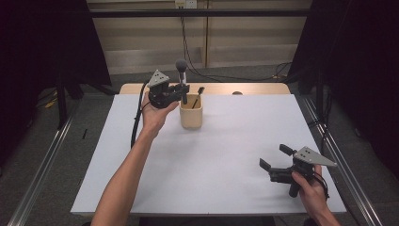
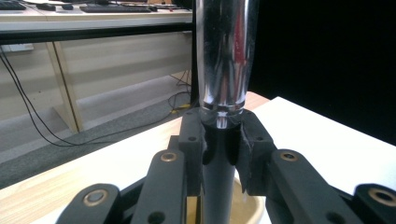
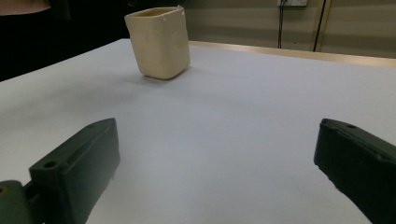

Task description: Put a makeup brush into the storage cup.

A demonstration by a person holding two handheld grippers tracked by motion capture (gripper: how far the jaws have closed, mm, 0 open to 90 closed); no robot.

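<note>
Left gripper (image 1: 182,89) clamped on upright makeup brush (image 1: 181,70) over cream cup (image 1: 191,116), thin black tool (image 1: 198,94) inside cup, right gripper (image 1: 275,157) wide open, empty, well apart from cup

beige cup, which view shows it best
The right gripper view: the beige cup stands whole and unblocked on the white table, with its walls and rim plain. The high view shows it smaller, partly behind the left gripper and the brush it holds. The left gripper view catches just a sliver of rim under the jaws.
</note>
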